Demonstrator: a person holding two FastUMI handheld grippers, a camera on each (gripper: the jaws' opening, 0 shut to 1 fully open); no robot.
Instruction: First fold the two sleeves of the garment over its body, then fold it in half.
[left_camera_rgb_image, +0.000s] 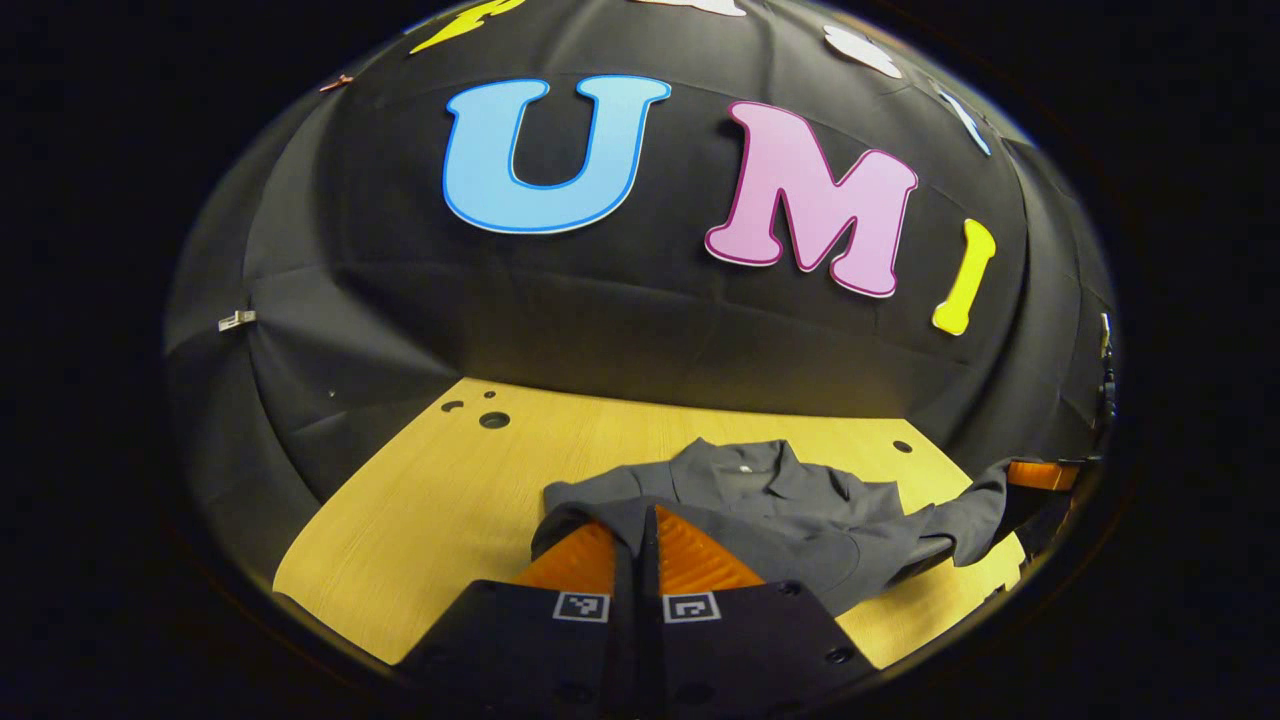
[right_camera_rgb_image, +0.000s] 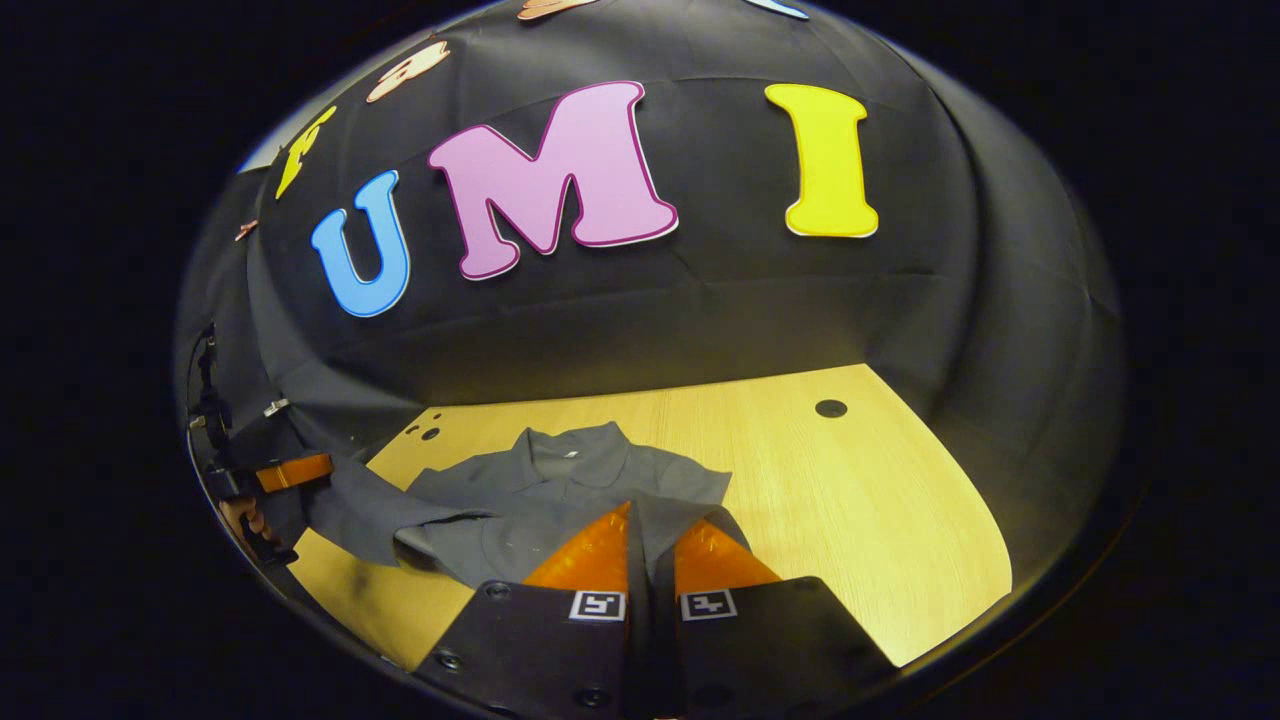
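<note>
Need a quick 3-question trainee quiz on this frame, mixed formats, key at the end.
1. True or false: the shirt already lies folded in half on the table.
2. What do the left hand-held gripper and the right hand-held gripper each pinch? A the hem; B a sleeve; C nothing.
3. Fill in: the shirt's collar lies on the side toward the booth's ____.
Key: 1 false; 2 B; 3 wall.
</note>
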